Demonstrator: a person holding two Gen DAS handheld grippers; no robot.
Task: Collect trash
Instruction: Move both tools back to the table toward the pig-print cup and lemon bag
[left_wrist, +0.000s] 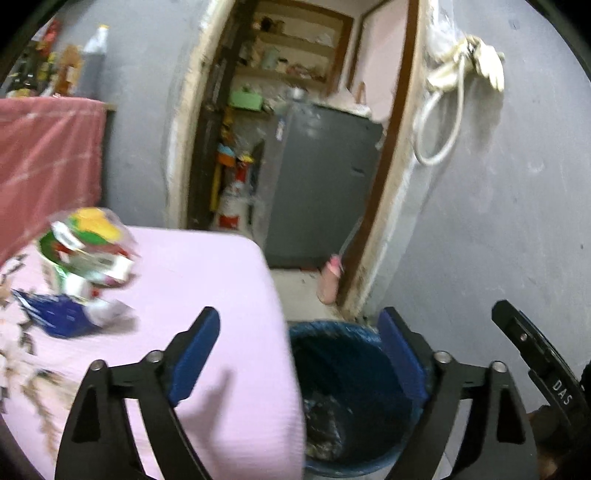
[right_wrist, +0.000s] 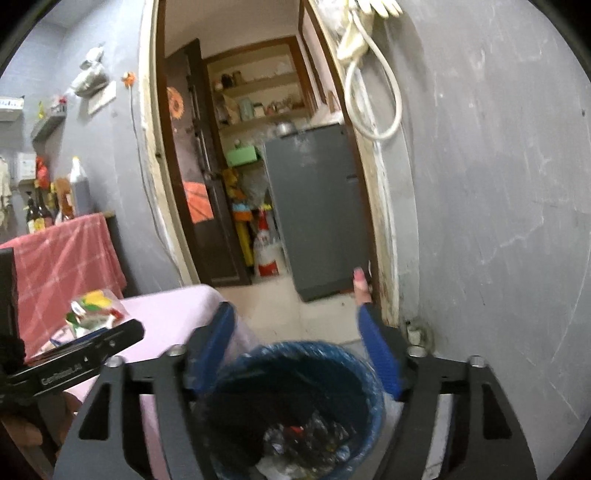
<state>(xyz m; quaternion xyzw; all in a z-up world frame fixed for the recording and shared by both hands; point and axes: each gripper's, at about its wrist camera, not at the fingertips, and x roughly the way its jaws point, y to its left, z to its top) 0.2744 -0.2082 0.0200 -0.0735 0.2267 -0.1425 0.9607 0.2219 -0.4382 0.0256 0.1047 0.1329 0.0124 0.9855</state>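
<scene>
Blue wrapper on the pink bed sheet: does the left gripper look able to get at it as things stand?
Probably yes. The left gripper is open and holds nothing, and the blue wrapper lies exposed on the pink sheet to its left, with bare sheet between them. The colourful packets sit behind it, not over it.

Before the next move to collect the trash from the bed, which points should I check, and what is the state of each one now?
1. Left hand-held gripper open and empty: ok.
2. Right hand-held gripper open and empty: ok.
3. Trash bin in reach, mouth uncovered, with room left: ok.
4. Colourful wrappers still on the pink bed, left of the left gripper: not ok, not collected.
5. Blue packet beside them, nothing lying on top: ok.
6. Exact wrapper shape for grasping: cannot tell, picture is blurred.
</scene>
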